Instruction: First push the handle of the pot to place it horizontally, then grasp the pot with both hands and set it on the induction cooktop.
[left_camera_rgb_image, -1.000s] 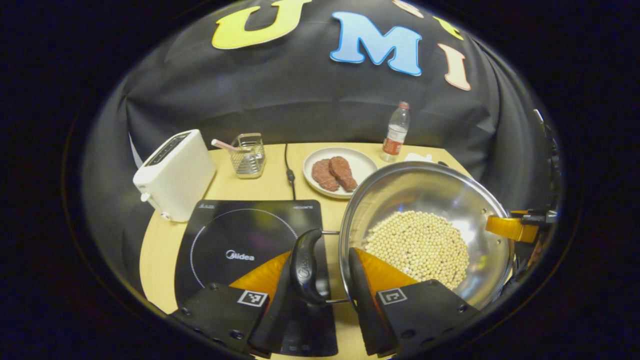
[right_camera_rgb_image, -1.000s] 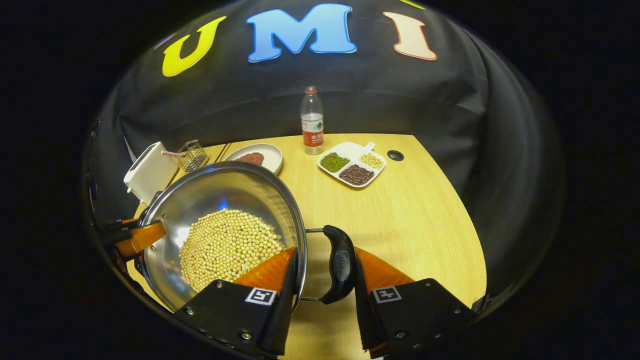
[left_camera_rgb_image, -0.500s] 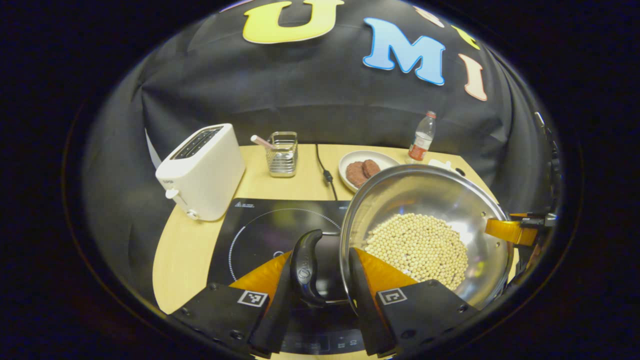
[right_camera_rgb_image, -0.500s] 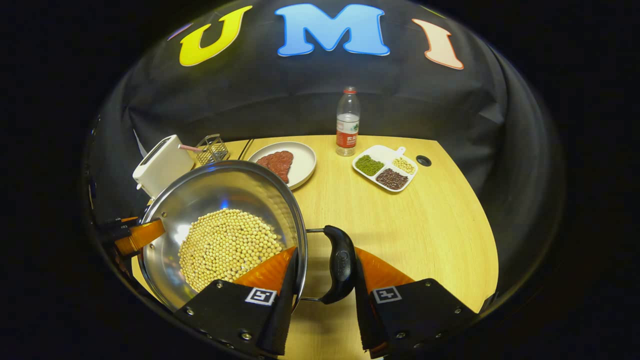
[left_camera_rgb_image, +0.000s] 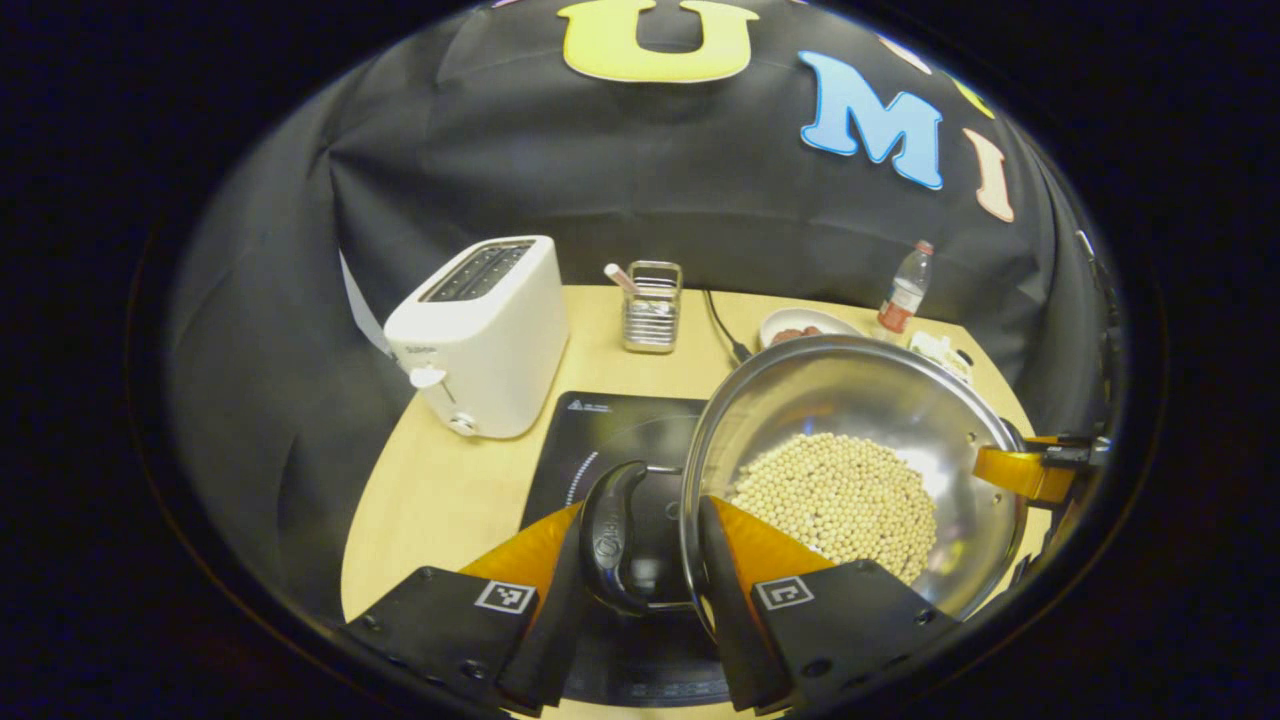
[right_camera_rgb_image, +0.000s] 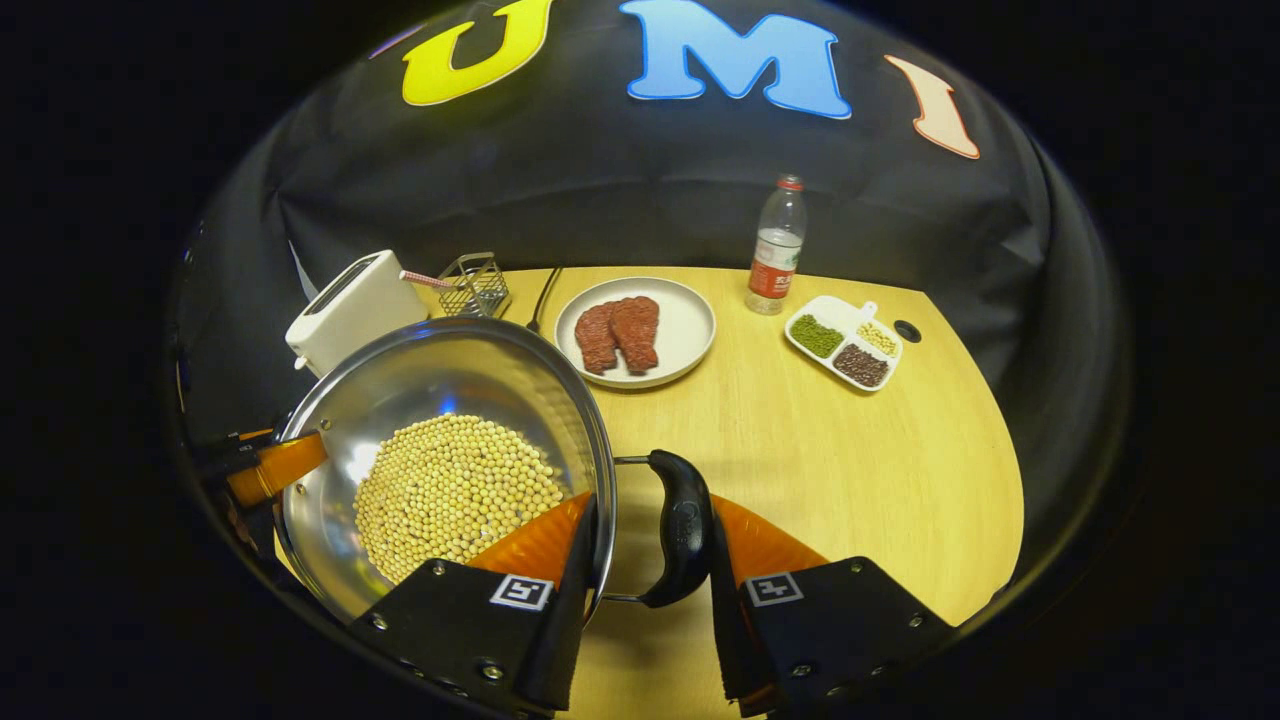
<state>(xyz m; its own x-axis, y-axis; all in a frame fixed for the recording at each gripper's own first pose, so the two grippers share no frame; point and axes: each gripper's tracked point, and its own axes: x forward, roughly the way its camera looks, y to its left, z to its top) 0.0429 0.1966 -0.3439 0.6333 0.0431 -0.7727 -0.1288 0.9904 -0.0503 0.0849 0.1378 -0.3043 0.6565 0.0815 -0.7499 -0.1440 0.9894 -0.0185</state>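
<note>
Behind the table's left edge, we have carried the pot over the induction cooktop; left gripper and right gripper each clamp a handle, so lowering comes next.

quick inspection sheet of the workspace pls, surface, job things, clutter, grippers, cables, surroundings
surface: wooden table, bare on its right half.
job's things: pot of pale beans held above the induction cooktop; whether it touches, cannot tell.
clutter: toaster, wire holder, plate of meat, water bottle, divided dish of beans.
grippers: left gripper straddles the pot's rim at one black handle; right gripper likewise at the other handle.
cables: black cord behind the cooktop.
surroundings: black cloth wall.
</note>
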